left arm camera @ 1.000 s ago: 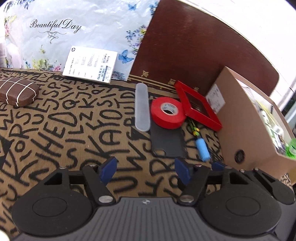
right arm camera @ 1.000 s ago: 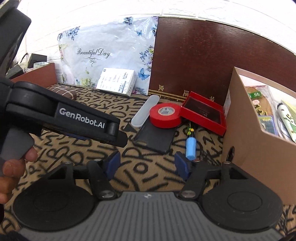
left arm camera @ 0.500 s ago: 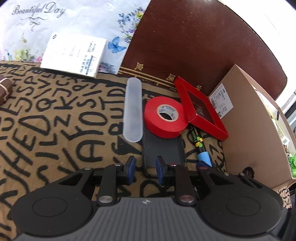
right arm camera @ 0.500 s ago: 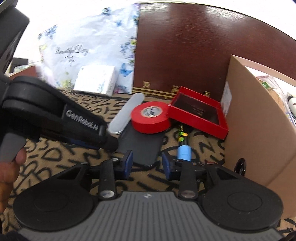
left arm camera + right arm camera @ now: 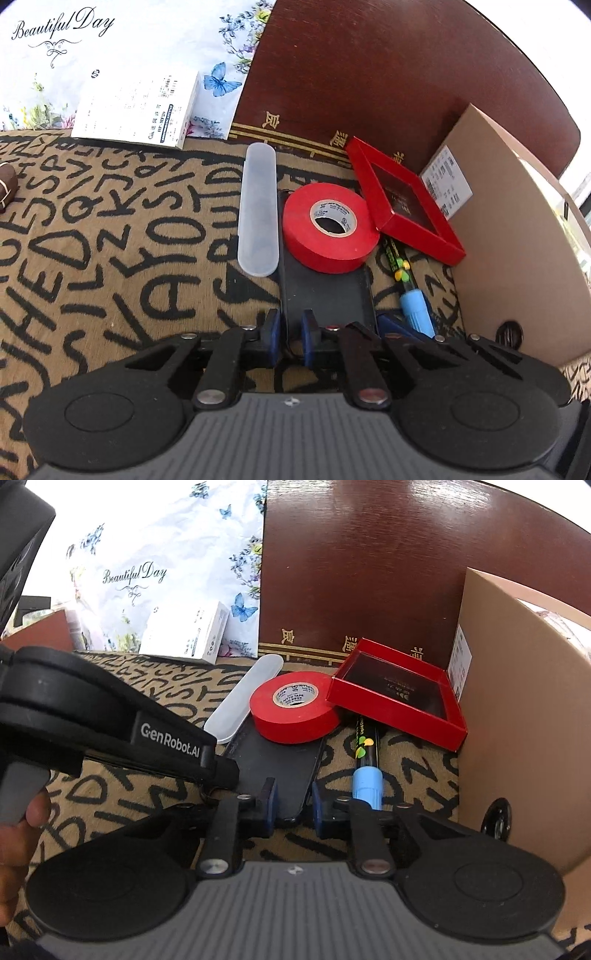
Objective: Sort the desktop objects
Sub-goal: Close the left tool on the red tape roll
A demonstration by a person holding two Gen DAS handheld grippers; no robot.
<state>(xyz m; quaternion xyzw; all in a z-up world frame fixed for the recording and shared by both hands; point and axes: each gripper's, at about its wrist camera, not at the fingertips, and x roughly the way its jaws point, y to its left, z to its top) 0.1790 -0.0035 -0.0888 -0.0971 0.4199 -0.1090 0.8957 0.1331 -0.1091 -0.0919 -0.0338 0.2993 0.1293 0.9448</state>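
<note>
Black phone case [image 5: 325, 291] lies flat on the letter-printed surface [image 5: 110, 258], and both tongs are on its near end. The left tongs [image 5: 290, 338] are pressed together on its left near edge — pads pinching the rim. The right tongs [image 5: 293, 806] straddle the right near corner, jaws closing, the case between the blue pads; whether they press yet, I cannot tell. A red tape roll [image 5: 328, 225] sits on the case's far end, a frosted plastic tube case [image 5: 258, 206] lies just beside its left edge, and a marker with a blue cap [image 5: 413, 299] lies to its right. A red tray [image 5: 402, 199] leans tilted against the cardboard box [image 5: 517, 240] — overlapping the marker's far end.
</note>
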